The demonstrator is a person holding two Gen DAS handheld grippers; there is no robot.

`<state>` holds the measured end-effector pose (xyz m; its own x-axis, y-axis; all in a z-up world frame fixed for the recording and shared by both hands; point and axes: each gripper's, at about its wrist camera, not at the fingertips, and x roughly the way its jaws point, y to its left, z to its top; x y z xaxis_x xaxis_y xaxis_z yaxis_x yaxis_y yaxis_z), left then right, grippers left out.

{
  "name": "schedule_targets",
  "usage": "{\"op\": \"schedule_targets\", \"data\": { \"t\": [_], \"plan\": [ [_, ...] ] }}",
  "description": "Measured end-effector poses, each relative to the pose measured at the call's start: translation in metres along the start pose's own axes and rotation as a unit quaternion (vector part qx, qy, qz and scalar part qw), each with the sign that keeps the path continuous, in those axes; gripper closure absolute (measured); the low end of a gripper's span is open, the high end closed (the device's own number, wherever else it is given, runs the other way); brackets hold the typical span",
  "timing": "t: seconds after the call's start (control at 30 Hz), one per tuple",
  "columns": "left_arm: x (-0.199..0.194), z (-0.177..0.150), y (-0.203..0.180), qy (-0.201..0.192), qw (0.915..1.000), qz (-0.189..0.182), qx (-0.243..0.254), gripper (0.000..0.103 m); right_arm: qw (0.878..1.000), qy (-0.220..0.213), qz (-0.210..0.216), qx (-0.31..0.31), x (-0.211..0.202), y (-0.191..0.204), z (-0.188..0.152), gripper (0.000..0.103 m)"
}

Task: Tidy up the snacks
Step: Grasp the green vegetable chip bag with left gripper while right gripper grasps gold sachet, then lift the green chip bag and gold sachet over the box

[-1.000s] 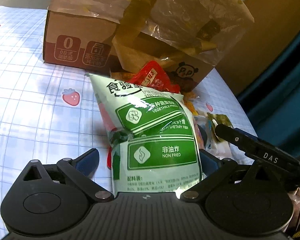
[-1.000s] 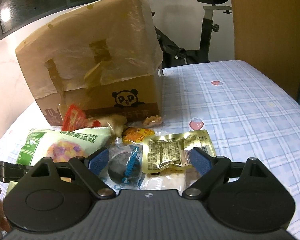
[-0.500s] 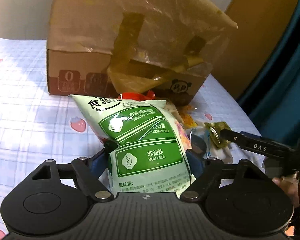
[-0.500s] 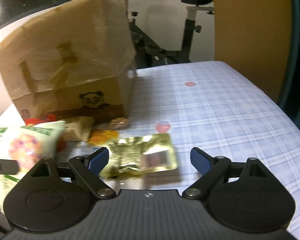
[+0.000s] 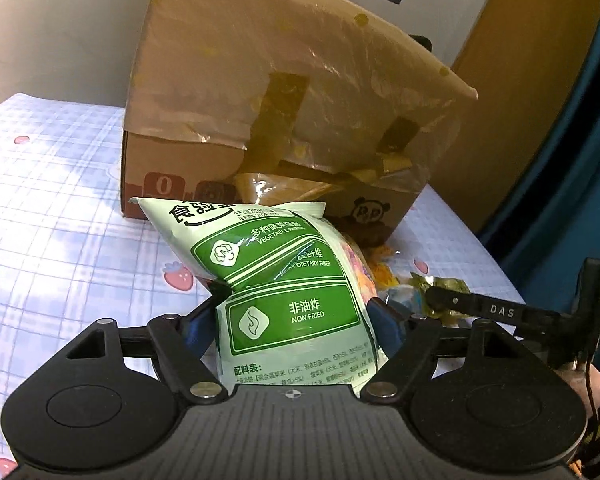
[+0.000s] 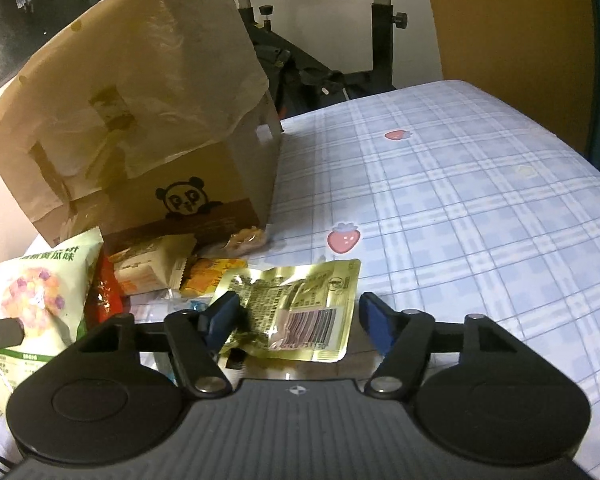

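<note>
Green snack bag (image 5: pixel 284 280) upright, gold packet (image 6: pixel 300 312) flat
</note>
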<state>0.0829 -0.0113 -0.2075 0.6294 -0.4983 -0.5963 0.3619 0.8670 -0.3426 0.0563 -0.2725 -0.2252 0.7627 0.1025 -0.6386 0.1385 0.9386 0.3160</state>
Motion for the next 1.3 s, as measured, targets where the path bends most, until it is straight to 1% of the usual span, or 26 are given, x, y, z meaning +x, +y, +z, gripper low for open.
{"op": "schedule_targets", "data": {
  "t": [0.03, 0.07, 0.1, 0.13, 0.17, 0.2, 0.27, 0.33, 0.47, 0.57, 0.83, 1.1, 1.2, 1.3],
  "plan": [
    [-0.001, 0.000, 0.000, -0.001, 1.0000, 0.001, 0.000, 0.023, 1.000, 0.000, 0.003, 0.000, -0.001, 0.000, 0.000, 0.043],
    [-0.002, 0.000, -0.001, -0.003, 1.0000, 0.001, 0.001, 0.023, 1.000, -0.001, 0.005, -0.002, -0.002, 0.001, -0.001, 0.046],
    [-0.003, 0.001, -0.001, -0.006, 1.0000, 0.002, 0.001, 0.023, 1.000, -0.004, 0.004, -0.006, -0.004, 0.003, -0.001, 0.047],
    [-0.003, 0.001, -0.001, -0.008, 1.0000, 0.003, 0.001, 0.023, 1.000, -0.008, 0.001, -0.013, -0.006, 0.005, -0.001, 0.051],
    [-0.005, 0.001, -0.001, -0.011, 0.9999, 0.003, 0.001, 0.024, 1.000, -0.012, -0.002, -0.020, -0.008, 0.007, -0.001, 0.063],
    [-0.003, 0.001, -0.003, -0.014, 0.9999, 0.005, 0.001, 0.024, 0.999, -0.019, -0.003, -0.027, -0.012, 0.009, -0.001, 0.070],
    [-0.006, 0.001, -0.003, -0.020, 0.9998, 0.005, 0.000, 0.024, 0.999, -0.029, -0.009, -0.040, -0.018, 0.013, 0.002, 0.089],
    [-0.008, 0.002, -0.003, -0.024, 0.9997, 0.008, 0.000, 0.024, 0.998, -0.041, -0.005, -0.046, -0.024, 0.013, 0.005, 0.096],
    [-0.012, 0.003, -0.006, -0.034, 0.9993, 0.014, 0.006, 0.024, 0.997, -0.063, 0.009, -0.047, -0.036, 0.013, 0.014, 0.100],
    [-0.018, 0.008, -0.008, -0.046, 0.9987, 0.016, 0.015, 0.024, 0.995, -0.081, 0.022, -0.046, -0.047, 0.016, 0.022, 0.101],
    [-0.049, 0.027, -0.014, -0.100, 0.9944, 0.014, 0.032, 0.024, 0.987, -0.134, 0.055, -0.068, -0.079, 0.035, 0.048, 0.101],
    [-0.088, 0.061, -0.020, -0.162, 0.9853, 0.018, 0.052, 0.024, 0.971, -0.198, 0.090, -0.097, -0.112, 0.057, 0.086, 0.101],
    [-0.101, 0.081, -0.026, -0.188, 0.9800, 0.014, 0.064, 0.024, 0.963, -0.223, 0.103, -0.113, -0.120, 0.067, 0.103, 0.101],
    [-0.103, 0.105, -0.035, -0.210, 0.9747, 0.007, 0.076, 0.024, 0.955, -0.243, 0.115, -0.126, -0.124, 0.077, 0.122, 0.101]
  ]
}}
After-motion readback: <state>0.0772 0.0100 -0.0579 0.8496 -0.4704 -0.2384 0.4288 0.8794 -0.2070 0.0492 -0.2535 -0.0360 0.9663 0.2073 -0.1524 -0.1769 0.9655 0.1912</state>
